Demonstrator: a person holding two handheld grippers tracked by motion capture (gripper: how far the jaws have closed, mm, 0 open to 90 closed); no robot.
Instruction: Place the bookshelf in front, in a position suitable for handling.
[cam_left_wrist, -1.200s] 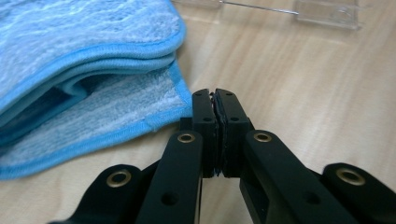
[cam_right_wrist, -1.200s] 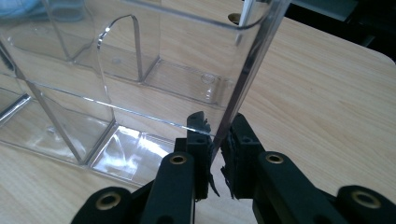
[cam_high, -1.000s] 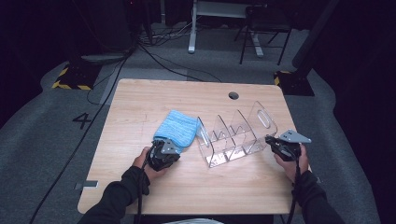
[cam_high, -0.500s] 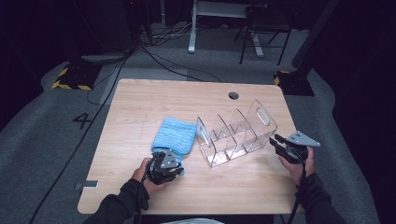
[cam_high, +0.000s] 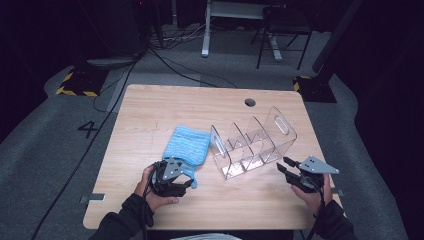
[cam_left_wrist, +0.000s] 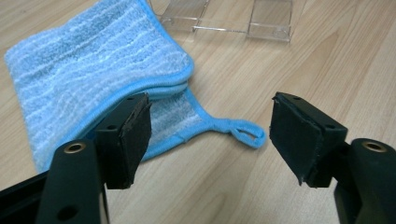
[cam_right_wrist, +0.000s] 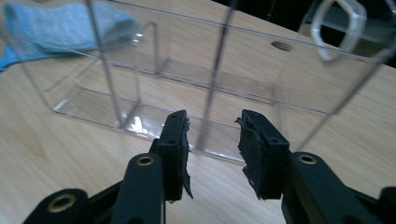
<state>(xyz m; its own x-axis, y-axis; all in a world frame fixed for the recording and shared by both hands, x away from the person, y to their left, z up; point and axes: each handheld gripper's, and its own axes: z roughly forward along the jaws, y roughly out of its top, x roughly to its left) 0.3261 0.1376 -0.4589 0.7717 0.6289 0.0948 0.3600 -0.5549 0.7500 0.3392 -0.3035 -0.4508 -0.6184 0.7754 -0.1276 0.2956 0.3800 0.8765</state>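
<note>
The folded blue cloth lies flat on the wooden table, just left of the clear acrylic organizer, its hanging loop poking out toward the person's side. And there's the left tool at the cloth's near corner, held low in the left hand; its jaws have just been opening and now stand wide, nothing pinched, with the loop and cloth corner lying on the table beyond the gap. Over to the organizer: it sits at a slant near the table's middle, thin dividers splitting it into compartments, a handle cutout in its far end wall, and every compartment that shows has nothing in it. The right tool points at its near right corner from the right hand, just short of it; its jaws have also just been opening, partly apart, and in the right gripper view a divider edge lines up with the gap, pads off the plastic.
</note>
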